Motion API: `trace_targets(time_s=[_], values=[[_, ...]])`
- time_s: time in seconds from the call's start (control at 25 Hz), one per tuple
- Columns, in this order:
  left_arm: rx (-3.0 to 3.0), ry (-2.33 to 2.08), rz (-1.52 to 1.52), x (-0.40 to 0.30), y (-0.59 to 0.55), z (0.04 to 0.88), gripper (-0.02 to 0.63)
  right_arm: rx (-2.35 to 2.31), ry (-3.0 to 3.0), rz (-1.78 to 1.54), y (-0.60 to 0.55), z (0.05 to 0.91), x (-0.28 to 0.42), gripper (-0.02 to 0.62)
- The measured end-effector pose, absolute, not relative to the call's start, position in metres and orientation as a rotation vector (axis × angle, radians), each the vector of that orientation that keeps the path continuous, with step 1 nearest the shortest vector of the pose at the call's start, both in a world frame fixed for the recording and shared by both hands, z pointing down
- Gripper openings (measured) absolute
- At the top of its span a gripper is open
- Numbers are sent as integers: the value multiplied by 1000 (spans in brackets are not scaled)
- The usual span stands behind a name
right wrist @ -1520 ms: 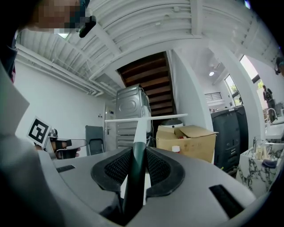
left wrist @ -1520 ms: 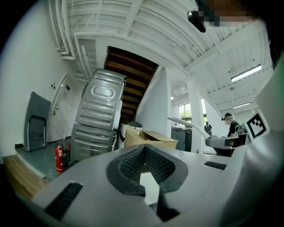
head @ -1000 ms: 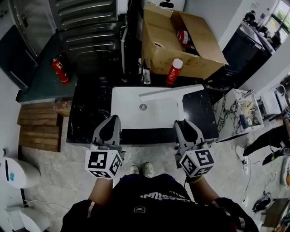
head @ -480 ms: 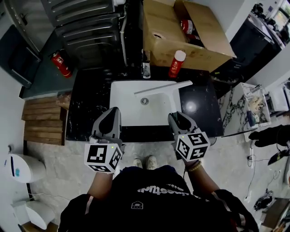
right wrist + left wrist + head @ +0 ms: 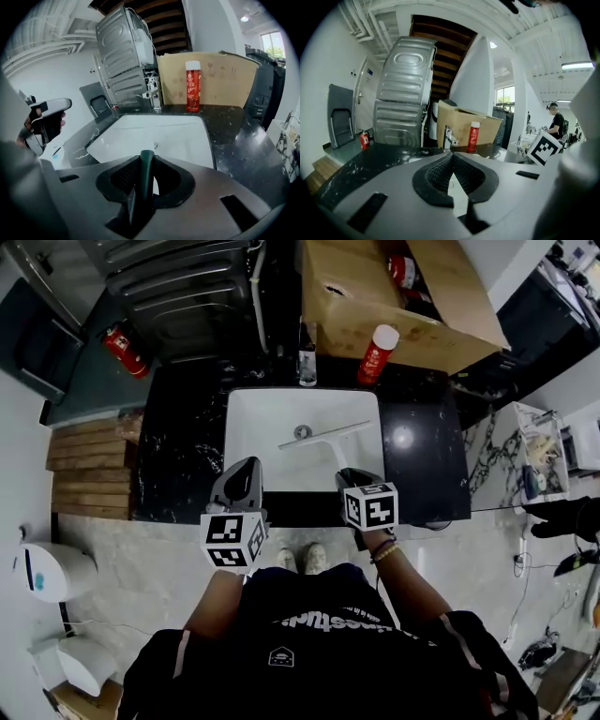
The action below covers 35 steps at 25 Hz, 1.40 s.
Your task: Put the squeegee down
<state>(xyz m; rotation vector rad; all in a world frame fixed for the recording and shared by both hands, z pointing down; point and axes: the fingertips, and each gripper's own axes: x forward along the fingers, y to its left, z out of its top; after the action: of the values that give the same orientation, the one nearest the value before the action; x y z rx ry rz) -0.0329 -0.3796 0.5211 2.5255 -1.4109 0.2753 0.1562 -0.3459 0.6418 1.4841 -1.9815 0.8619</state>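
Observation:
The squeegee (image 5: 323,435) has a long white blade and a dark green handle (image 5: 146,171). In the head view its blade hangs crosswise over the white sink (image 5: 272,418), near the drain. My right gripper (image 5: 349,476) is at the sink's front edge, shut on the handle, which stands upright between the pads in the right gripper view. My left gripper (image 5: 246,468) is at the sink's front left, apart from the squeegee. Its tips (image 5: 451,157) meet with nothing between them.
Black marble counter (image 5: 183,446) surrounds the sink. A faucet (image 5: 307,357) and a red spray can (image 5: 378,354) stand behind it, before an open cardboard box (image 5: 375,296). A red fire extinguisher (image 5: 123,351) sits far left, beside a metal appliance (image 5: 178,277).
Both grippers have dropped lower and closer to the sink's front edge. The squeegee blade has swung from the sink's right rim down over the basin.

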Motion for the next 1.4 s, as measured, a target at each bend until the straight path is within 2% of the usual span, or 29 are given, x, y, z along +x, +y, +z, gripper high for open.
trace_targets(time_s=[0.32,0.6,0.96,1.16,1.32,1.4], values=[[2406,-1311,390,-17,-396,581,14,1391,-1839,1041,-351,691,167,124],[2415,-1281,368,-10,-399,574,14,1372,-1810,1063,-348,704,171,129],[2465,-1330,303,-22,-395,538,14,1449,-1862,940,-356,673,178,176],[2518,-1380,208,-32,-390,492,14,1615,-2071,631,-369,589,174,169],[2602,-1424,81,-38,-386,431,14,1850,-2391,189,-365,456,163,71],[2651,-1439,18,-38,-382,401,14,1871,-2534,12,-352,397,152,45]])
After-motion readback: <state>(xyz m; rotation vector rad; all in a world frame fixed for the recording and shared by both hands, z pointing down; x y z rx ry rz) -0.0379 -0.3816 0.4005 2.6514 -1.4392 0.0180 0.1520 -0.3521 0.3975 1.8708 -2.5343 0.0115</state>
